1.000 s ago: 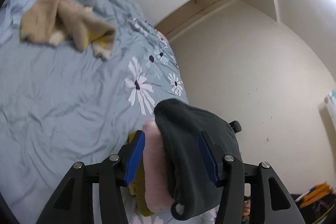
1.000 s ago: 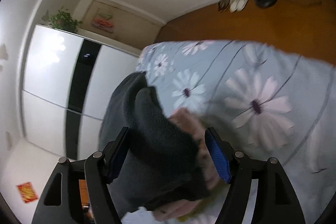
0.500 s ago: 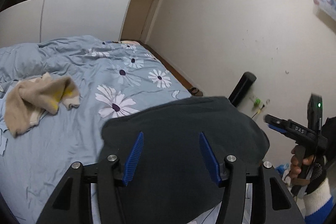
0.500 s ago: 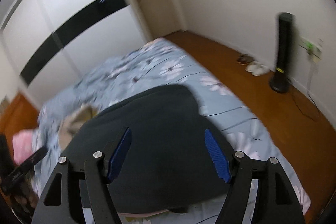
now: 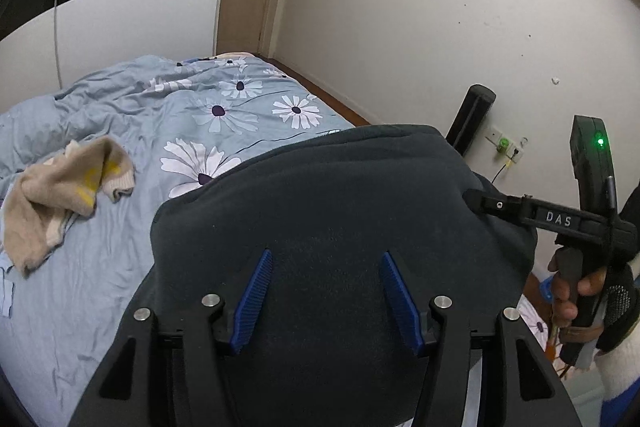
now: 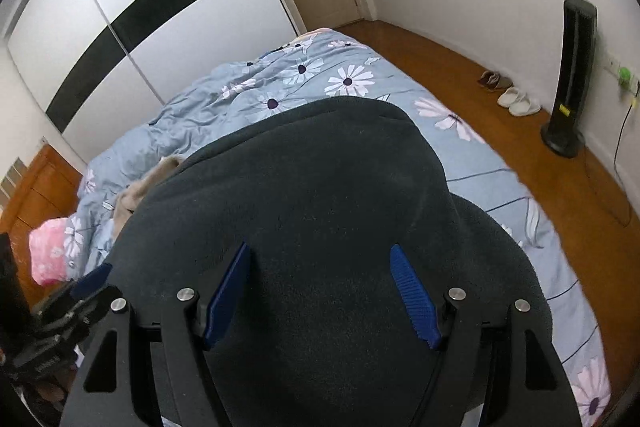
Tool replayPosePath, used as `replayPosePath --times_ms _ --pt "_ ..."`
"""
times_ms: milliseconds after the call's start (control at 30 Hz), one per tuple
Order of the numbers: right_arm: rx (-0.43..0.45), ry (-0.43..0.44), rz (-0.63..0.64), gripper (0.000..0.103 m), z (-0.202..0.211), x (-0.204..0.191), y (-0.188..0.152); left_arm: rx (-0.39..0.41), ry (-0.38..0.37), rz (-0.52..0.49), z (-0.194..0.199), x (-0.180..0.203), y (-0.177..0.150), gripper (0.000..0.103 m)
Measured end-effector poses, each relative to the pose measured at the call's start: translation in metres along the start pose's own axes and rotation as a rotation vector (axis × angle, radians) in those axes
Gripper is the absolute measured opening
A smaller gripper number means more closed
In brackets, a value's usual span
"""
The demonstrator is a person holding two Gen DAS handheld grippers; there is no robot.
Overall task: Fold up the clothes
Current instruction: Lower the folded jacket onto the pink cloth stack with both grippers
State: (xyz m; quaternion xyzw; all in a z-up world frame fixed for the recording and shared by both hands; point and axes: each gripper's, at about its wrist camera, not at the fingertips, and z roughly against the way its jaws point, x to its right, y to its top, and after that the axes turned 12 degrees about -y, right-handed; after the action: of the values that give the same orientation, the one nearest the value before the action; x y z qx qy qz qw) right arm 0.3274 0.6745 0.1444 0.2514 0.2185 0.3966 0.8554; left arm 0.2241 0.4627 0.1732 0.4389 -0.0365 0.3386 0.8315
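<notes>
A: Dark charcoal fleece garment (image 5: 340, 211) sits bunched between both tools at the near edge of the bed's pale blue daisy-print quilt (image 5: 120, 267). Left gripper (image 5: 326, 301): jaws have just been opening a little, blue ribbed pads (image 5: 252, 301) apart with fleece between them. Whether they press the cloth, I cannot tell.

B: Right gripper (image 6: 322, 297)?

A: Same picture. Wide gap, fleece filling it, contact on the pads unclear.

B: How to do the step well?

A: My judgement: carry both ends level and at equal tension so the bundle doesn't slump in the middle, set it flat on open quilt, then release both sides together.

B: Materials?

A: Fleece is thick, matte, napped, soft-edged; it mounds rather than creases, so folds will likely spring back unless pressed. Quilt is thin, wrinkled cotton-like cloth. A crumpled beige knit garment with yellow patches (image 5: 64, 195) lies well apart, toward the left of the bed.
</notes>
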Motion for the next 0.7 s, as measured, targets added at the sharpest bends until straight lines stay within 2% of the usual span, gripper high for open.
replayPosePath --times_ms 133,333,533,700 --pt "-0.009 -0.008 0.007 0.074 -0.007 -0.004 -0.002 -0.016 0.006 0.011 -0.004 -0.006 0.000 0.062" --pt "0.005 -0.047 0.026 0.074 0.009 -0.012 0.004 -0.021 -0.003 0.017 0.006 -0.004 0.005 0.063" --pt "0.080 -0.037 0.039 0.074 0.054 -0.022 0.003 0.010 -0.009 0.025 0.030 0.005 0.004 0.064" --pt "0.128 -0.053 0.122 0.074 0.094 -0.040 -0.024 0.060 -0.014 0.042 0.059 0.008 -0.015 0.075"
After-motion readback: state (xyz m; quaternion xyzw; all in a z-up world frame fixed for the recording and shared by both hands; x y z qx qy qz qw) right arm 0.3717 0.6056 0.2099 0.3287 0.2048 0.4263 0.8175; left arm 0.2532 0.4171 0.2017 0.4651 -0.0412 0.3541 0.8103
